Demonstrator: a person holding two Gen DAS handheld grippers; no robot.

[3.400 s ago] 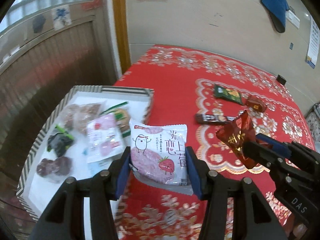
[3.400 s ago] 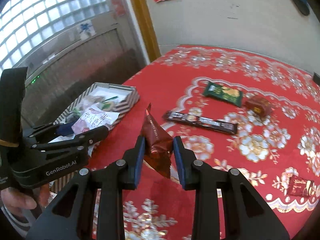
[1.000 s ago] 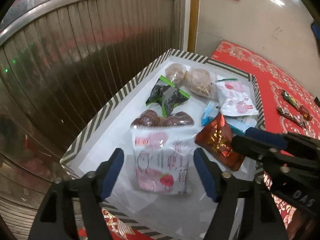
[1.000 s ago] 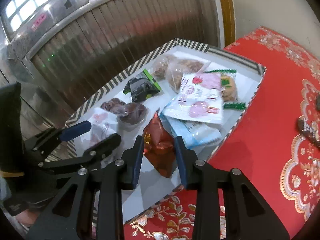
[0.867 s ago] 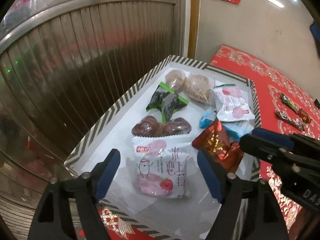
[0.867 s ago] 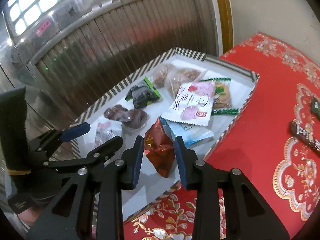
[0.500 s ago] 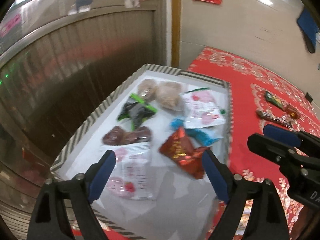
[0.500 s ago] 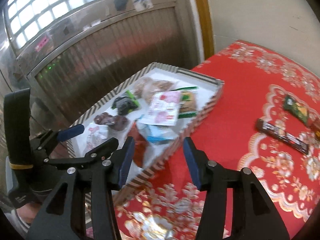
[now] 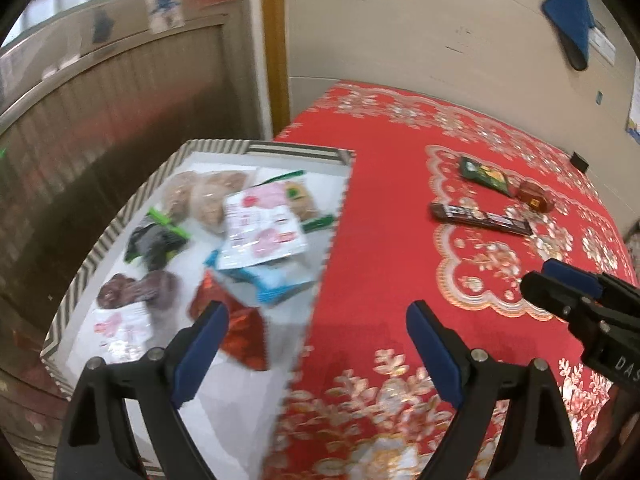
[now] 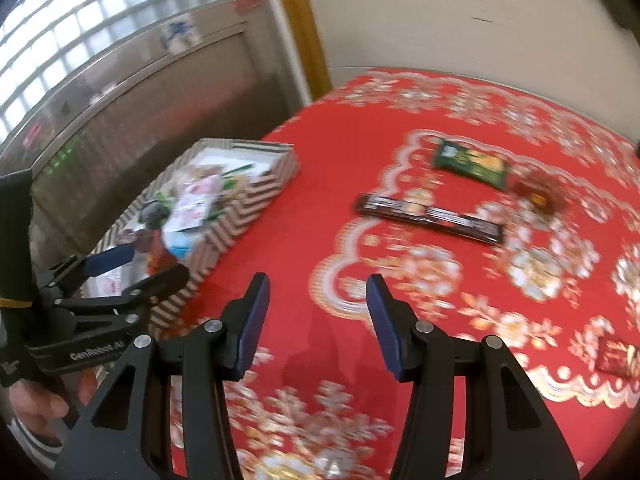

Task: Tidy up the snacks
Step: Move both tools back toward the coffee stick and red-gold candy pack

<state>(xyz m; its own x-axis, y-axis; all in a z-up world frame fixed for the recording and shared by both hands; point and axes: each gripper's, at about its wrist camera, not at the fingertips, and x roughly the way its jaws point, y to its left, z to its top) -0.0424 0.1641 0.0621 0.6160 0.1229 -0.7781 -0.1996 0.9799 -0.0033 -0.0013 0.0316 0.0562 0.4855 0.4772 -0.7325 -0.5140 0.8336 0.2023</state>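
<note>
While both hang empty:
Left tool [image 9: 316, 344]: spread apart.
Right tool [image 10: 318, 320]: spread apart; I'd approach the chocolate bar [image 10: 430, 219] across its narrow width.

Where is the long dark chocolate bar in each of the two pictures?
Left wrist view: the long dark bar lies upper right on the red cloth, past the open left gripper.
Right wrist view: the bar lies right of centre, beyond the open right gripper.
Shared landmark: the green packet lies just behind the bar in both views.
</note>
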